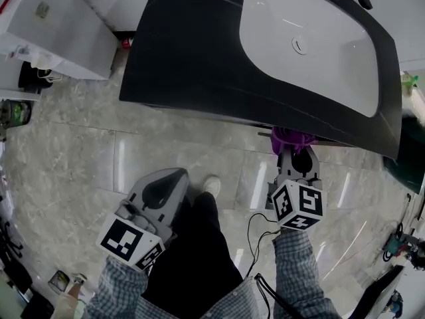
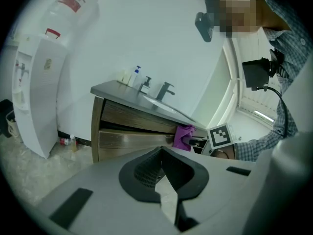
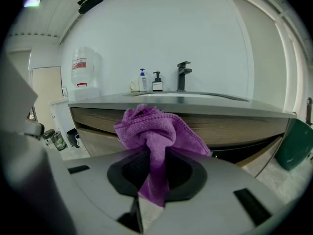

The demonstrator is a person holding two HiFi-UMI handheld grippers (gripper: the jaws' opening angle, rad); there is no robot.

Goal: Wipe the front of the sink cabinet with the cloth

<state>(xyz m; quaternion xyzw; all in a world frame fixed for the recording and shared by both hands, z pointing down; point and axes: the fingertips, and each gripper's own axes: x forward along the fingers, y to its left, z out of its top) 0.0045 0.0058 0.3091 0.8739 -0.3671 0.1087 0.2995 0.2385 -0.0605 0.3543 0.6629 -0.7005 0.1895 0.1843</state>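
Note:
The sink cabinet has a dark countertop (image 1: 199,52) with a white basin (image 1: 312,45) and wooden drawer fronts (image 3: 234,129) (image 2: 127,141). My right gripper (image 1: 297,153) (image 3: 156,155) is shut on a bunched purple cloth (image 3: 151,129) (image 1: 290,139). The cloth sits at the cabinet front just under the counter's front edge; whether it touches the wood I cannot tell. The left gripper view shows the same cloth (image 2: 183,136) against the drawers. My left gripper (image 1: 166,178) (image 2: 161,153) is held back over the floor, shut and holding nothing.
A white water dispenser (image 2: 36,97) (image 1: 60,25) stands left of the cabinet, with small bottles (image 2: 68,142) on the floor beside it. A faucet (image 3: 182,76) and soap bottles (image 3: 142,80) are on the counter. A green bin (image 3: 293,143) is at the right. The person's shoe (image 1: 211,186) is between the grippers.

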